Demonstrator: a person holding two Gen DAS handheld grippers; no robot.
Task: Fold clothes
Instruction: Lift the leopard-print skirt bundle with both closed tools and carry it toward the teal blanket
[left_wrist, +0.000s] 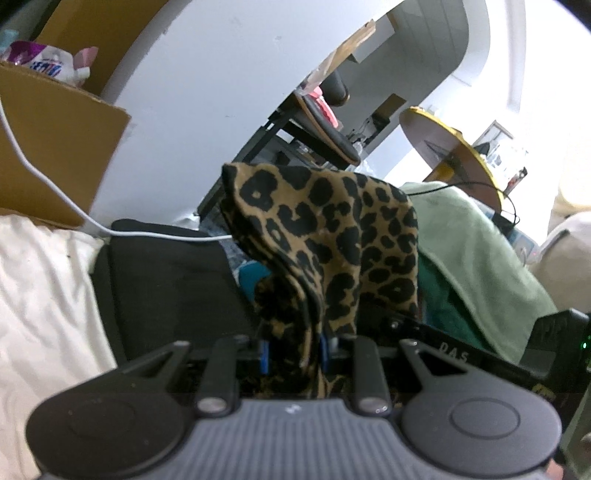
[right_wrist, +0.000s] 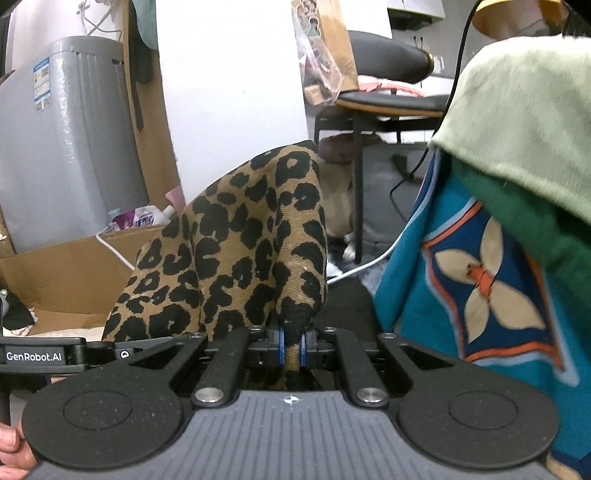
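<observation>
A leopard-print garment (left_wrist: 332, 236) hangs bunched in the air between both grippers. My left gripper (left_wrist: 293, 350) is shut on a thick fold of it, the cloth rising above the blue pads. In the right wrist view the same leopard-print garment (right_wrist: 236, 251) drapes up and to the left, and my right gripper (right_wrist: 291, 349) is shut on a narrow edge of it. The other gripper's black body (left_wrist: 480, 354) shows at the lower right of the left wrist view, and at the lower left (right_wrist: 44, 354) of the right one.
A pile of clothes lies to the right: a pale green towel (left_wrist: 480, 258) over a teal patterned cloth (right_wrist: 480, 288). A cardboard box (left_wrist: 55, 147), a white cable (left_wrist: 55, 192), a black chair (right_wrist: 384, 99), a grey appliance (right_wrist: 66, 140) and white bedding (left_wrist: 44, 295) surround the spot.
</observation>
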